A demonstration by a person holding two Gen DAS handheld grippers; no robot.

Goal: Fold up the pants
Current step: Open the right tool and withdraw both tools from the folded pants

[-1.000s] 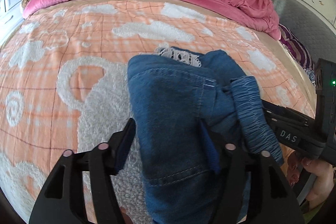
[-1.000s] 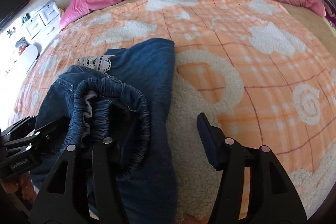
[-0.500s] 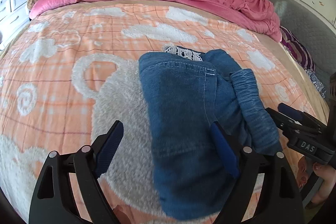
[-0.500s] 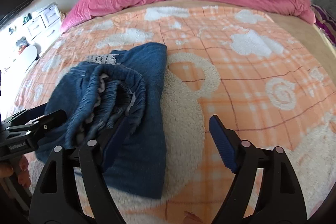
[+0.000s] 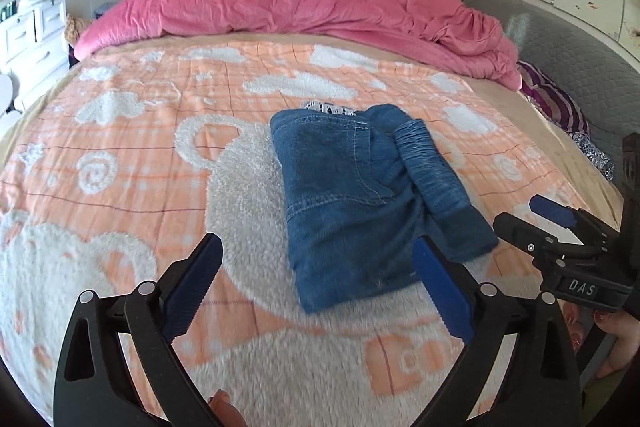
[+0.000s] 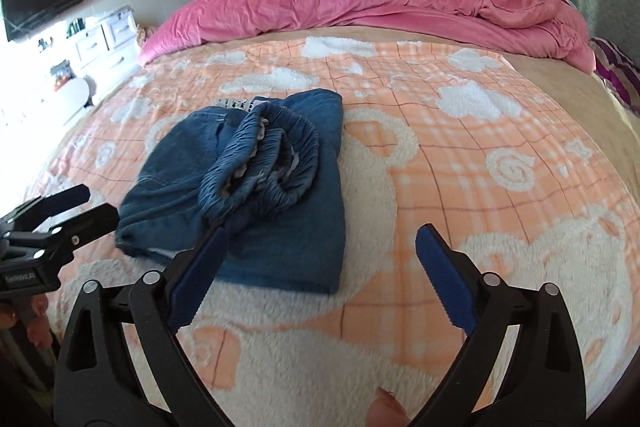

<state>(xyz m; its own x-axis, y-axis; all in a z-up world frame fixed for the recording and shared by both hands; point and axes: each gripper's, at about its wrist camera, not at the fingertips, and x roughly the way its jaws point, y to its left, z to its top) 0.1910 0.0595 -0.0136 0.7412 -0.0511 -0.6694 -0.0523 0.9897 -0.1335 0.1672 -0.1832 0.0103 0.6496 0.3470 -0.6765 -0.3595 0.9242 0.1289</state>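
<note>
**Both grippers pulled back, pants lie folded on the bed**

Since one second ago both grippers have moved back from the cloth: then the left one had denim between its fingers and the right one stood at the waistband, now both are clear of it. The left gripper (image 5: 316, 275) has its fingers spread wide and grasps nothing. The right gripper (image 6: 320, 267) is the same, released, with only the blanket between its pads.

The pants (image 5: 360, 195) rest as a compact blue bundle on the orange blanket (image 5: 140, 155), near its middle and well apart from the pink duvet (image 5: 300, 7). The elastic waistband (image 6: 264, 163) sits bunched on top, and a bit of white lace (image 5: 328, 105) shows at the far edge.

I judge the folding nearly done or done. What may be left is only to flatten the waistband, which looks loose and a little untidy.
</note>
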